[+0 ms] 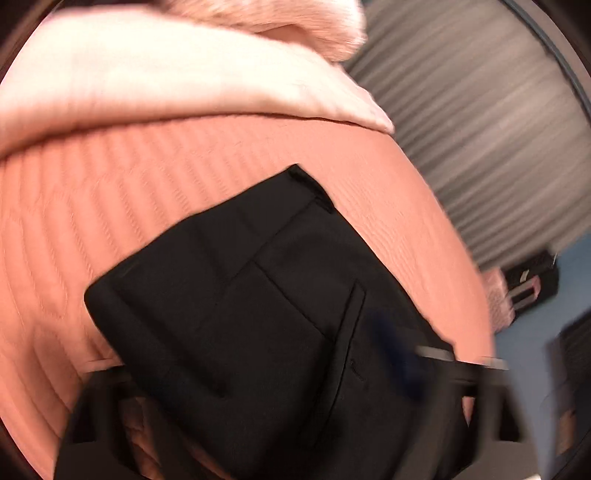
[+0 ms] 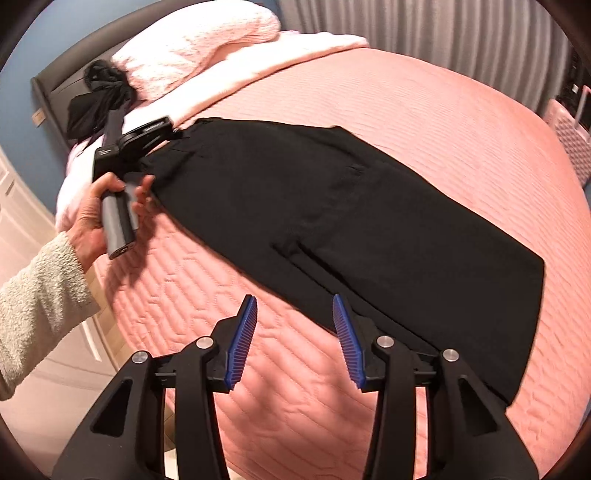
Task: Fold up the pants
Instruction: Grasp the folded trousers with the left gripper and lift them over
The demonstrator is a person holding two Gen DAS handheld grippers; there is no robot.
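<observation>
Black pants (image 2: pixel 332 206) lie flat on the pink quilted bed (image 2: pixel 424 122), legs stacked, waist toward the pillows. My right gripper (image 2: pixel 295 332) is open and empty, its blue pads (image 2: pixel 243 339) hovering just over the near edge of the pants by the hem end. The left gripper (image 2: pixel 147 140), held in a hand, is at the waist end; its fingers are hidden there. In the left wrist view the pants' waistband and pocket (image 1: pixel 280 295) fill the frame; the gripper is motion-blurred at the bottom with black fabric across it.
Pale pink pillows and a folded-back blanket (image 2: pixel 207 48) lie at the head of the bed. Another dark garment (image 2: pixel 96 99) rests by the headboard. Grey curtains (image 2: pixel 461 33) and a pink suitcase (image 2: pixel 569 147) stand beyond the bed's far side.
</observation>
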